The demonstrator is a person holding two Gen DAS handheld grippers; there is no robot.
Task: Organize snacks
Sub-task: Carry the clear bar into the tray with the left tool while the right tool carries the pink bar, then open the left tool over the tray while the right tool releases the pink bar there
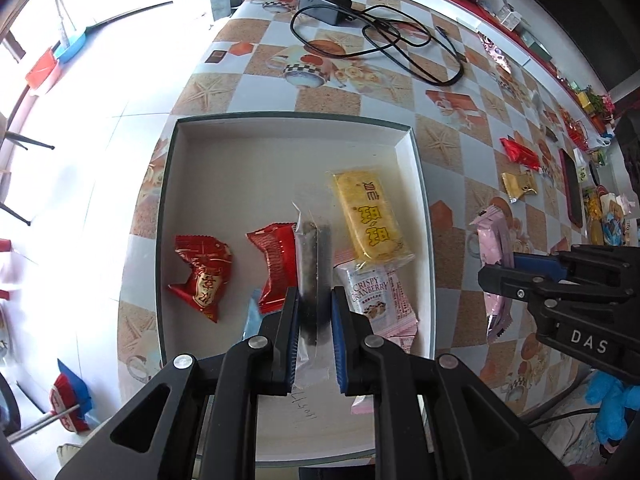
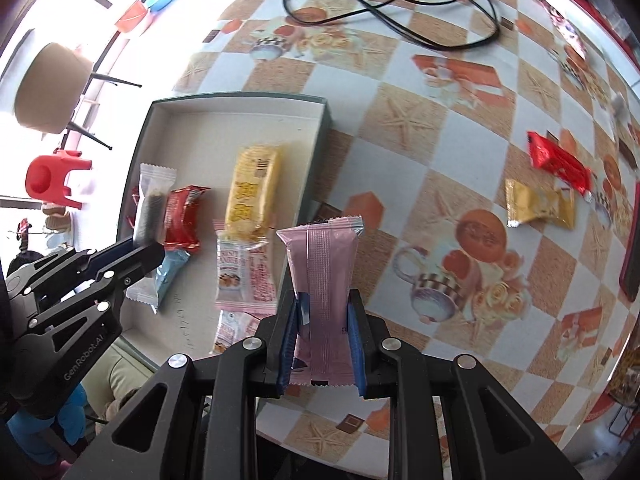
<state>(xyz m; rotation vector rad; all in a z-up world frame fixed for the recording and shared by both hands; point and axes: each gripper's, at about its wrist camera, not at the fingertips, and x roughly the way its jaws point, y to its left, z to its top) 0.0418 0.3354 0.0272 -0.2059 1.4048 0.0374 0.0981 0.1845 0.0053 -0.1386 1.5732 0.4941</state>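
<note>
**Both grippers carry a snack over the tray**

The counter point(image 1: 448, 128) wears a checkered cloth printed with starfish, teacups and roses. On it, near the edge, sits a shallow white tray point(image 1: 288, 128) with a dark outer rim. A black cable point(image 1: 404, 46) loops across the far part of the counter, running from a dark power adapter point(image 1: 324, 4).

Inside the tray lie a yellow snack bar point(image 1: 368, 216), a cranberry crisp packet point(image 1: 374, 292) just below it, a red wrapped sweet point(image 1: 202, 272) on the left, another red packet point(image 1: 276, 264) and a pale blue packet point(image 2: 172, 276) partly covered.

The left gripper point(image 1: 315, 332) is clamped on a clear packet with a dark bar inside point(image 1: 314, 256), held above the tray's middle. The right gripper point(image 2: 322, 328) is closed on a pink snack packet point(image 2: 322, 264), held upright above the counter just beside the tray's right wall.

Well apart, on the counter's right side, lie a red packet on the cloth point(image 2: 558, 162) and a small gold packet point(image 2: 538, 204) near it.
</note>
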